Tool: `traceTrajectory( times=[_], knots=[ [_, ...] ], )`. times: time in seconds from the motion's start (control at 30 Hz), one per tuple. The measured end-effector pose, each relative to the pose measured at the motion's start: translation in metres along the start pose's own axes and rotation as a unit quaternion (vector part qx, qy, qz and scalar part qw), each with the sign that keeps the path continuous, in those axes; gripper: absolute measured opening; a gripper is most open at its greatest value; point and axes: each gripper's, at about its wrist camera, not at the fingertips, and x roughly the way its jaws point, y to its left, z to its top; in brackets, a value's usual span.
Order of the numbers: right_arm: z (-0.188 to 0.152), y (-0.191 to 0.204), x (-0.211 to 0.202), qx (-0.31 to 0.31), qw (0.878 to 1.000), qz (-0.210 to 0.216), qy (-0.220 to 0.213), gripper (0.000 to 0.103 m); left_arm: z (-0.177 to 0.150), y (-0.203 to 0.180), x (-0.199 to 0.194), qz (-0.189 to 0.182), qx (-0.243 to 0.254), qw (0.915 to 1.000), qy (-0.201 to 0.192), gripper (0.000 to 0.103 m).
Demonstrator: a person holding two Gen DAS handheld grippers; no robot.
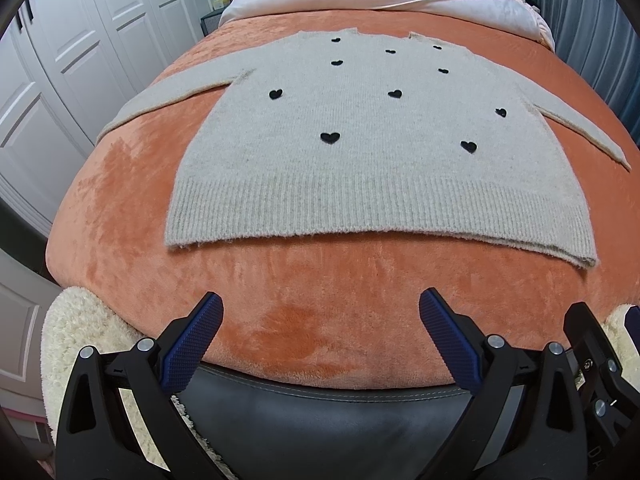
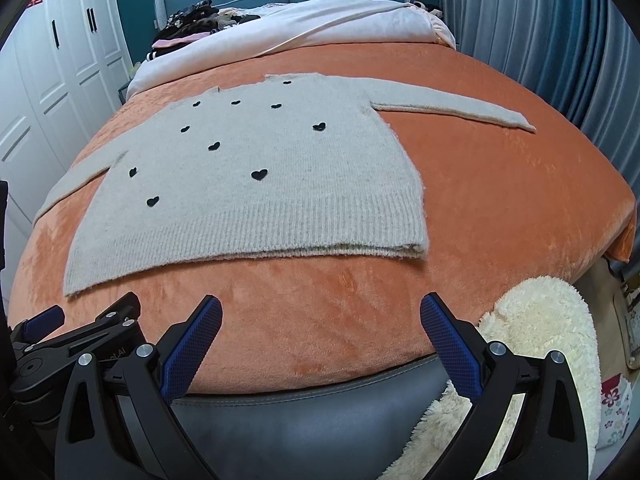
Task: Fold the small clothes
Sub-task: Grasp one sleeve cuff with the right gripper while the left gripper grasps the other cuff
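Observation:
A light grey knit sweater [image 1: 360,168] with small black hearts lies flat on the orange bedspread [image 1: 280,280], sleeves spread to both sides, ribbed hem toward me. It also shows in the right wrist view [image 2: 260,192], with its right sleeve [image 2: 452,110] stretched out. My left gripper [image 1: 320,308] is open and empty, hovering near the foot of the bed, short of the hem. My right gripper [image 2: 320,310] is open and empty, also short of the hem. The left gripper's body [image 2: 76,336] shows at the lower left of the right wrist view.
A dark padded footboard [image 1: 320,408] runs under the grippers. A cream fluffy rug [image 2: 540,344] lies by the bed's corner. A white duvet [image 2: 320,28] and a pile of clothes [image 2: 192,20] sit at the head. White wardrobe doors [image 1: 60,80] stand left, grey curtains [image 2: 560,40] right.

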Motion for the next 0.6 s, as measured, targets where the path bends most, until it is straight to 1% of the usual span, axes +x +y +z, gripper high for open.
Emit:
traceTrajectory(
  times=[0.03, 0.1, 0.17, 0.27, 0.33, 0.4, 0.47, 0.5, 0.6],
  knots=[
    [0.001, 0.000, 0.003, -0.001, 1.000, 0.004, 0.002, 0.098, 0.000, 0.000, 0.004, -0.005, -0.001, 1.0000, 0.005, 0.097],
    [0.003, -0.003, 0.013, -0.008, 1.000, 0.025, 0.008, 0.098, 0.001, 0.002, 0.012, -0.026, -0.006, 0.9995, 0.016, 0.097],
    [0.011, -0.012, 0.024, -0.009, 0.999, 0.045, 0.014, 0.098, 0.006, 0.005, 0.016, -0.035, -0.016, 0.9991, 0.015, 0.098],
    [0.042, -0.050, 0.047, 0.044, 0.998, 0.052, 0.018, 0.098, 0.025, 0.017, 0.020, -0.041, -0.040, 0.9984, -0.004, 0.098],
    [0.075, -0.094, 0.070, 0.106, 0.993, 0.055, 0.020, 0.098, 0.041, 0.024, 0.025, -0.046, -0.057, 0.9973, -0.010, 0.098],
    [0.110, -0.143, 0.095, 0.169, 0.984, 0.053, 0.015, 0.098, 0.059, 0.036, 0.033, -0.052, -0.077, 0.9956, -0.014, 0.098],
    [0.148, -0.198, 0.126, 0.233, 0.971, 0.046, 0.008, 0.098, 0.074, 0.044, 0.043, -0.061, -0.097, 0.9933, -0.016, 0.098],
    [0.168, -0.228, 0.144, 0.263, 0.964, 0.035, 0.003, 0.098, 0.081, 0.048, 0.048, -0.062, -0.105, 0.9924, -0.016, 0.098],
    [0.209, -0.295, 0.185, 0.324, 0.946, 0.001, -0.010, 0.098, 0.100, 0.056, 0.062, -0.061, -0.120, 0.9906, -0.024, 0.098]
  ],
)
